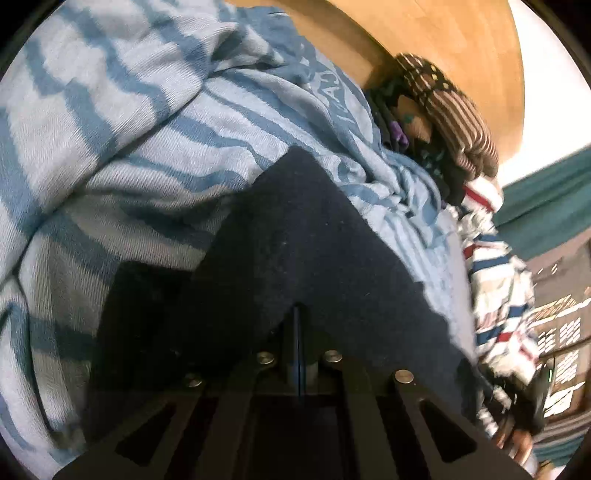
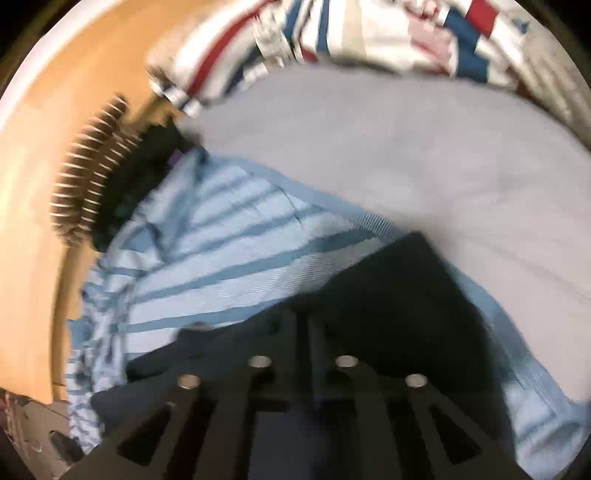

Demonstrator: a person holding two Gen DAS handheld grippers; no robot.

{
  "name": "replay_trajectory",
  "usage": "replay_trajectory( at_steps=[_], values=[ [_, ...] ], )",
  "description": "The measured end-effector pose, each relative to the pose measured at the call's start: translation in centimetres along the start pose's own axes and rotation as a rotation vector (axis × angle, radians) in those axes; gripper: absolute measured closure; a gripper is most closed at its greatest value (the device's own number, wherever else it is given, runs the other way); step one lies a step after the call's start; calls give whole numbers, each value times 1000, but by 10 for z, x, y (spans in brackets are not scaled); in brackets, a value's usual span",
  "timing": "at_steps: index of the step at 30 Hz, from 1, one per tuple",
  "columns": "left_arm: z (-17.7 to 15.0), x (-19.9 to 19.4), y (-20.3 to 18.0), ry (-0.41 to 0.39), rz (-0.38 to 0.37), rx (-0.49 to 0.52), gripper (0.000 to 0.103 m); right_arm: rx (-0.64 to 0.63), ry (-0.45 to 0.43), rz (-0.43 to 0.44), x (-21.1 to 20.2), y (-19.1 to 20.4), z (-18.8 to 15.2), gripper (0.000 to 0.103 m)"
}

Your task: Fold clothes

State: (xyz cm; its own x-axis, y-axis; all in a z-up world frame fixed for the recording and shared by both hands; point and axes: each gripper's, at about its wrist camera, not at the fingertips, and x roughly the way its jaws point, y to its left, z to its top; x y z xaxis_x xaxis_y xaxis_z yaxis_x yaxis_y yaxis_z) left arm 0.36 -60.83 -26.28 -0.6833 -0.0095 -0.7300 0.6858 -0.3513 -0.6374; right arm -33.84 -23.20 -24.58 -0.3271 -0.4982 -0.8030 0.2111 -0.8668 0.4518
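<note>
- Gripping a dark navy garment (image 1: 303, 236), the left gripper (image 1: 298, 325) has its jaws pressed together, with the cloth draped over and around them — the pinch looks shallow, near an edge.
- Slipping is the first risk: if only 1 thin layer is caught, a pull could free the navy cloth and drop it onto the pile.
- The right gripper (image 2: 303, 321) also sits under the same dark cloth; its jaws stand narrowly apart, and whether they press on the fabric I cannot tell — the view is blurred.
- A second risk is snagging the blue-and-white striped garment (image 1: 122, 122) lying directly beneath, which would drag 2 pieces together and spoil the fold.
- The navy piece looks soft, matte and fairly thick, bunched in a peak over the fingers, not spread flat.
- It lies on top of the striped garment, on a wooden table (image 1: 443, 48).
- Near it sit a grey cloth (image 2: 388, 147), a red, white and blue patterned one (image 2: 351, 33) and a brown striped item (image 1: 458, 122) by the table edge.
</note>
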Motion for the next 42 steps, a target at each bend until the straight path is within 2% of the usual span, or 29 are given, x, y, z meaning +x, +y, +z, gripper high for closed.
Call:
replay_trajectory(
  at_steps=[1, 3, 4, 5, 6, 7, 8, 9, 11, 12, 13, 16, 17, 19, 20, 21, 23, 25, 28, 31, 33, 35, 38, 41, 42],
  values=[
    [-7, -8, -6, -4, -32, 9, 100, -34, -26, -4, -16, 4, -7, 62],
    [-26, -24, -24, -30, -83, 93, 100, -105, -7, -33, -24, 8, -18, 62],
    [-37, -28, -35, -38, -72, 174, 100, -141, 5, -48, -27, 9, -23, 64],
    [-51, -26, -48, -21, -29, 279, 100, -177, 17, -63, -30, 11, -29, 65],
    [-62, -20, -56, 20, 17, 356, 100, -164, 40, -83, -23, 4, -27, 68],
    [-70, -10, -56, 72, 61, 386, 100, -145, 64, -105, -15, -3, -25, 71],
    [-74, -3, -47, 100, 94, 361, 100, -108, 65, -139, -6, -14, -19, 72],
    [-76, 1, -34, 114, 121, 316, 100, -68, 65, -175, 5, -25, -13, 77],
    [-74, -12, -4, 49, 77, 148, 100, 57, 29, -252, 14, -50, -1, 81],
    [-74, -24, 5, -5, 68, 72, 101, 137, 21, -230, 6, -58, -4, 83],
    [-74, -35, 14, -58, 59, -3, 100, 215, 14, -201, -2, -65, -9, 78],
    [-88, -68, 31, -232, 35, -202, 100, 240, -84, -110, -48, -51, -46, 58],
    [-94, -76, 36, -278, 26, -268, 99, 237, -104, -86, -60, -47, -58, 56],
    [-106, -89, 47, -357, 25, -372, 97, 292, -99, -1, -76, -53, -79, 47],
    [-109, -93, 51, -378, 17, -404, 90, 367, -66, 90, -81, -65, -90, 47],
    [-111, -96, 55, -389, 3, -425, 86, 434, -29, 131, -82, -75, -98, 48],
    [-112, -95, 61, -364, -47, -469, 70, 501, 18, 127, -78, -94, -107, 48],
    [-110, -90, 62, -330, -79, -499, 67, 536, 25, 76, -80, -110, -113, 50],
    [-113, -86, 67, -345, -109, -561, 67, 564, 6, 60, -81, -121, -117, 50],
    [-117, -80, 71, -362, -150, -637, 67, 563, 23, 57, -67, -119, -116, 50],
    [-117, -73, 76, -355, -183, -675, 64, 608, 32, 99, -57, -119, -116, 50],
    [-116, -71, 77, -364, -212, -693, 53, 660, 12, 129, -50, -123, -117, 46],
    [-112, -71, 68, -377, -199, -675, 37, 713, -12, 139, -41, -131, -114, 44],
    [-105, -69, 61, -352, -145, -649, 35, 693, -12, 115, -36, -132, -104, 45],
    [-106, -71, 62, -339, -135, -660, 35, 687, -14, 111, -34, -132, -101, 52]
  ],
)
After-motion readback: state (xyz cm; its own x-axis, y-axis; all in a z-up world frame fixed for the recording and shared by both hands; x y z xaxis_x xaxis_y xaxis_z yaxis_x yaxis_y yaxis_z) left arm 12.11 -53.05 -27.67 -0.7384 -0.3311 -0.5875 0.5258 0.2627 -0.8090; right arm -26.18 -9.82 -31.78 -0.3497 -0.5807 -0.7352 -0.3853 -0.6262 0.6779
